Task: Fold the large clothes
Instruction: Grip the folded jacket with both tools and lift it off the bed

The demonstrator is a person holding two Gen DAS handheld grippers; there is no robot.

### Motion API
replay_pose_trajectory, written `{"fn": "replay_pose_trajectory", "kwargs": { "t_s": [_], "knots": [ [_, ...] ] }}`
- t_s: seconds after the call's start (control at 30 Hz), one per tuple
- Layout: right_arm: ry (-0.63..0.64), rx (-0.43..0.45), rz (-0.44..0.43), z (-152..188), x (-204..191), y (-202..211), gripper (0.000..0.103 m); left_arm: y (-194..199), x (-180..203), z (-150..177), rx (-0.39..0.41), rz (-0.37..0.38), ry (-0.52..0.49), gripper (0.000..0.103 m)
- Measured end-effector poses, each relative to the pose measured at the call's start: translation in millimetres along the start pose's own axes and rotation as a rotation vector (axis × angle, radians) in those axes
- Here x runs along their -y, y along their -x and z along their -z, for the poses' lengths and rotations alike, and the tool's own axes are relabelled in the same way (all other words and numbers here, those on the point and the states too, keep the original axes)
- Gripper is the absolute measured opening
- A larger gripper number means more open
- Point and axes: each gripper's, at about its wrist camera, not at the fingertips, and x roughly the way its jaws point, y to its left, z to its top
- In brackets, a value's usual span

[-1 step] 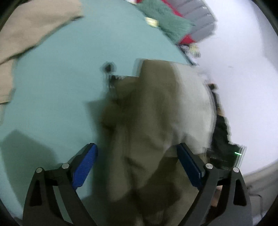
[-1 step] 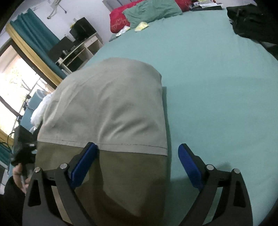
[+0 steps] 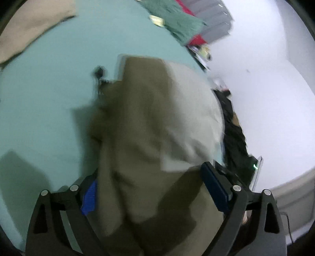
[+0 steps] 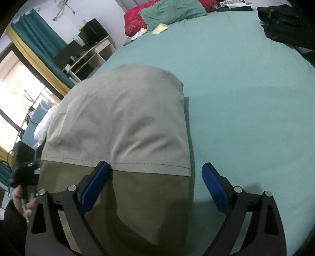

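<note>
A large two-tone garment, pale beige above a stitched seam and olive below, lies spread on the teal bed sheet. My right gripper hovers over its near right edge with jaws opening; one pad is above the olive part, the other above bare sheet, neither pressing. In the left wrist view the same garment looks bunched and blurred between the widely spread jaws of my left gripper. Those jaws are opening too, and the cloth covers part of the left pad. A person's hand holds that gripper at the garment's left.
Another beige garment lies at the far corner of the bed. Green pillow and red pillow sit at the head. Black clothes are heaped at the right edge. A shelf unit and window stand to the left.
In the left wrist view the garment fills more of the frame and now overlaps the left pad. The right wrist view looks the same.
</note>
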Motion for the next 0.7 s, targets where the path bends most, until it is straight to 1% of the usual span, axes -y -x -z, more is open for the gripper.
{"fn": "replay_pose_trajectory", "kwargs": {
  "t_s": [0.03, 0.07, 0.13, 0.17, 0.2, 0.23, 0.3, 0.37, 0.47, 0.57, 0.67, 0.7],
  "knots": [
    [0.011, -0.004, 0.009, 0, -2, -1, 0.093, -4, 6, 1, -0.014, -0.035, -0.037, 0.094],
    [0.019, -0.005, 0.018, 0, -3, -2, 0.093, -6, 9, 3, -0.026, -0.05, -0.05, 0.094],
    [0.032, -0.01, 0.037, 0, -7, -5, 0.093, -10, 11, 5, -0.044, -0.051, -0.034, 0.094],
    [0.036, -0.01, 0.045, 0, -8, -5, 0.093, -12, 15, 7, -0.049, -0.067, -0.041, 0.094],
    [0.041, -0.01, 0.054, 0, -11, -6, 0.093, -16, 20, 6, -0.06, -0.1, -0.067, 0.094],
    [0.045, -0.01, 0.06, 0, -12, -7, 0.093, -23, 25, 7, -0.08, -0.152, -0.11, 0.094],
    [0.041, -0.006, 0.055, 0, -12, -5, 0.093, -37, 27, 10, -0.112, -0.227, -0.168, 0.094],
    [0.032, -0.006, 0.028, 1, -11, -3, 0.09, -42, 27, 7, -0.125, -0.237, -0.173, 0.095],
    [-0.021, -0.038, -0.065, 6, 2, 1, 0.089, -47, 30, 4, -0.136, -0.26, -0.186, 0.096],
    [-0.054, -0.061, -0.143, 12, 8, -4, 0.09, -52, 37, 10, -0.116, -0.29, -0.214, 0.096],
    [-0.031, -0.071, -0.164, 14, 4, -10, 0.09, -60, 48, 17, -0.111, -0.311, -0.247, 0.096],
    [-0.027, -0.069, -0.166, 14, 2, -12, 0.09, -63, 47, 13, -0.113, -0.309, -0.253, 0.094]
  ]
}}
